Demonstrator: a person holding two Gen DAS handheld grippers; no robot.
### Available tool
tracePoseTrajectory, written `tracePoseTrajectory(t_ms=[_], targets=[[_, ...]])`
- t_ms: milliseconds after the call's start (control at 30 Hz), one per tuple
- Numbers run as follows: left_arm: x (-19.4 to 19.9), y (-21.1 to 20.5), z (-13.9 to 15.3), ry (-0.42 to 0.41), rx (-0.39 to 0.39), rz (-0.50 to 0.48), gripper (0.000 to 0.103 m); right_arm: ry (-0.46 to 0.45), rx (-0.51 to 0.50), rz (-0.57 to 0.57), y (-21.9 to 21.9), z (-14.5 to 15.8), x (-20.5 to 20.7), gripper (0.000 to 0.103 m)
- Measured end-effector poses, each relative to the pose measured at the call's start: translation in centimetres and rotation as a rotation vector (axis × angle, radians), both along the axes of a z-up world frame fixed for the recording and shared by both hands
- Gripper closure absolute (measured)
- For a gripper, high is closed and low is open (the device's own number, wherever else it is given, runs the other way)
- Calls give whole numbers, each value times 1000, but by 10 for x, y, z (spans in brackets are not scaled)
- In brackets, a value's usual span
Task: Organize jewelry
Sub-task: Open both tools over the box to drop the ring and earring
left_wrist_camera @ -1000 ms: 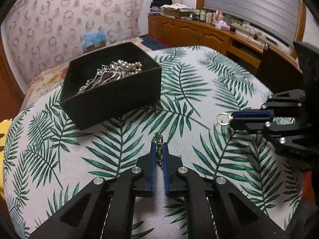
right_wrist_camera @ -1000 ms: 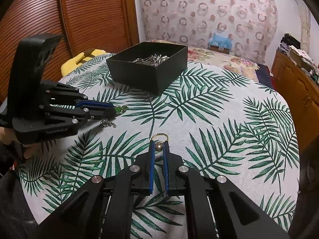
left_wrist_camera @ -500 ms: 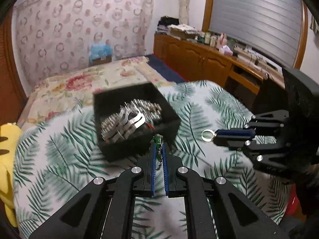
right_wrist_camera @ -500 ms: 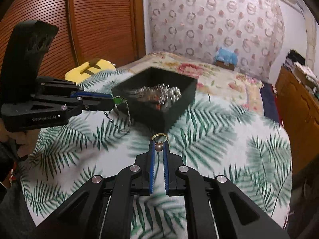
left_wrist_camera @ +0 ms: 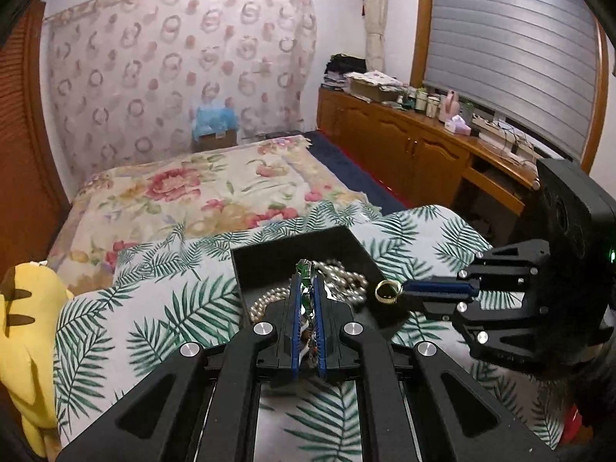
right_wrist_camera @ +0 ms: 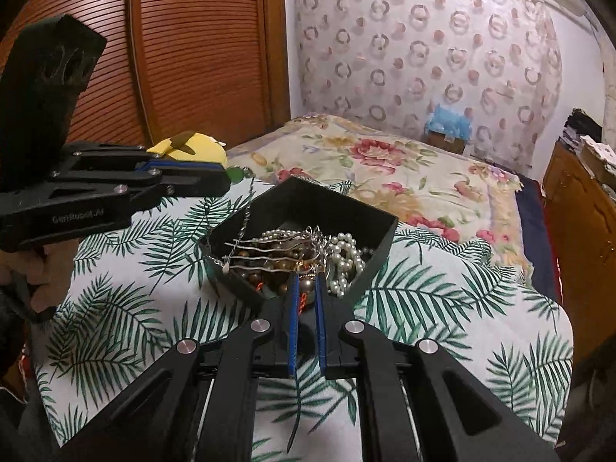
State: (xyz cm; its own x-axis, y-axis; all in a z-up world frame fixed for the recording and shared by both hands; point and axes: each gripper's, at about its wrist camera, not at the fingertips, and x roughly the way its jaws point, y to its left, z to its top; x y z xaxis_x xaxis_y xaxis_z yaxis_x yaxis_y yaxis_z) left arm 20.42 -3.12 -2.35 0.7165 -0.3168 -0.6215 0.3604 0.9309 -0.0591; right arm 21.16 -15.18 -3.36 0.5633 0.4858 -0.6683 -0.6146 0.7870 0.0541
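Observation:
A black open box point(right_wrist_camera: 369, 265) of pearls, silver hairpins and beads stands on the palm-leaf tablecloth point(right_wrist_camera: 442, 300); it also shows in the left wrist view point(left_wrist_camera: 269, 261). My left gripper point(left_wrist_camera: 306, 281) is shut on a green pendant point(left_wrist_camera: 305, 269) whose silver chain point(right_wrist_camera: 246, 215) hangs into the box. It hovers over the box's near-left side and also shows in the right wrist view point(right_wrist_camera: 227, 177). My right gripper point(left_wrist_camera: 400, 292) is shut on a gold ring point(left_wrist_camera: 388, 292), held above the box's right edge. In the right wrist view the ring is lost against the jewelry at the fingertips point(right_wrist_camera: 296, 281).
A yellow plush toy point(left_wrist_camera: 23, 331) lies at the table's left edge. A floral-covered bed point(left_wrist_camera: 200, 188) lies behind the table. Wooden cabinets point(left_wrist_camera: 415, 154) with clutter run along the right wall. A wooden louvred door point(right_wrist_camera: 192, 57) is on the left.
Both grippers have lifted and moved forward from the tablecloth to above the box, carrying the pendant with its chain and the ring. The chain now dangles into the box.

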Motion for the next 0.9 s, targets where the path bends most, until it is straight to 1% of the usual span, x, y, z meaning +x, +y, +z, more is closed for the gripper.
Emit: tracePoseTrajectory(t_ms=[233, 600, 633, 733, 900], targets=[[17, 2, -2, 4, -4, 6, 98, 14, 15, 3, 4, -6, 12, 93], [40, 5, -8, 13, -11, 21, 98, 20, 14, -2, 2, -9, 13, 93], [43, 5, -9, 15, -11, 24, 98, 20, 15, -1, 2, -9, 13, 93], [47, 6, -13, 22, -5, 32, 97, 20, 16, -4, 1, -10, 14, 86], [42, 7, -14, 23, -3, 47, 97, 14, 13, -18, 0, -7, 12, 85]])
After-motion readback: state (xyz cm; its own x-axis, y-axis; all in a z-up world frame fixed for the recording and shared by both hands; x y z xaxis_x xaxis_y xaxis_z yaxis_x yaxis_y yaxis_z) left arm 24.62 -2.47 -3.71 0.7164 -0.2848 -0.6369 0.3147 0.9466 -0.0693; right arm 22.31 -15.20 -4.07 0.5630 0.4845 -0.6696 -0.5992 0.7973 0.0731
